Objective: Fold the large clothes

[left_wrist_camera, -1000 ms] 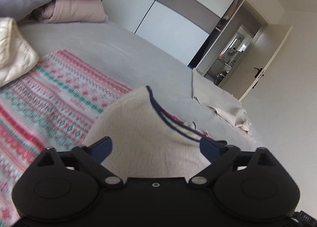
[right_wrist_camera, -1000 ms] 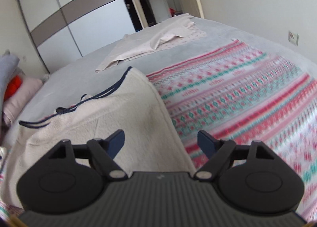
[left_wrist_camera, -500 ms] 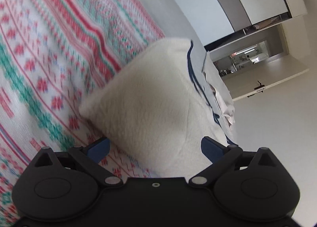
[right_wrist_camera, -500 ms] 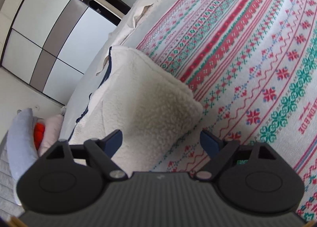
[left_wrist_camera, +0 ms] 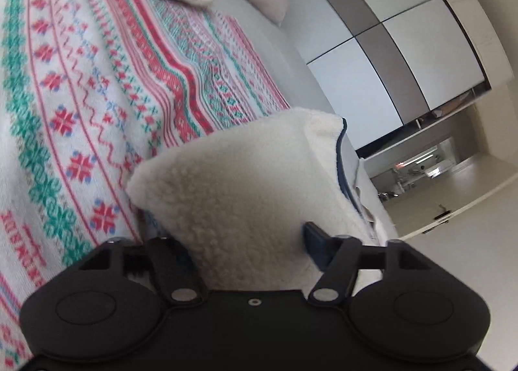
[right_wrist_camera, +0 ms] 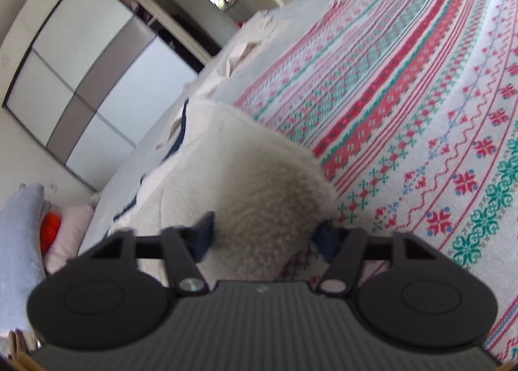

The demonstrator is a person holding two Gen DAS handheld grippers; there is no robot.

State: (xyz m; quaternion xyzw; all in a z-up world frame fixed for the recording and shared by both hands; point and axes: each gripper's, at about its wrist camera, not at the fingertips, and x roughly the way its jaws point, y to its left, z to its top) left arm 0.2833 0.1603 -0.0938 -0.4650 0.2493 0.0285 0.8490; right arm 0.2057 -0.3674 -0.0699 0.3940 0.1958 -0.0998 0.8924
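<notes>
The fleece-lined blanket lies folded back on the bed, and I have just been closing my left claw and right claw onto its doubled corners, gripping both so the fold stays even.

I see a woolly, nubby fleece blanket, knit-patterned matt cloth on its printed side, and matt black plastic tongs.
</notes>
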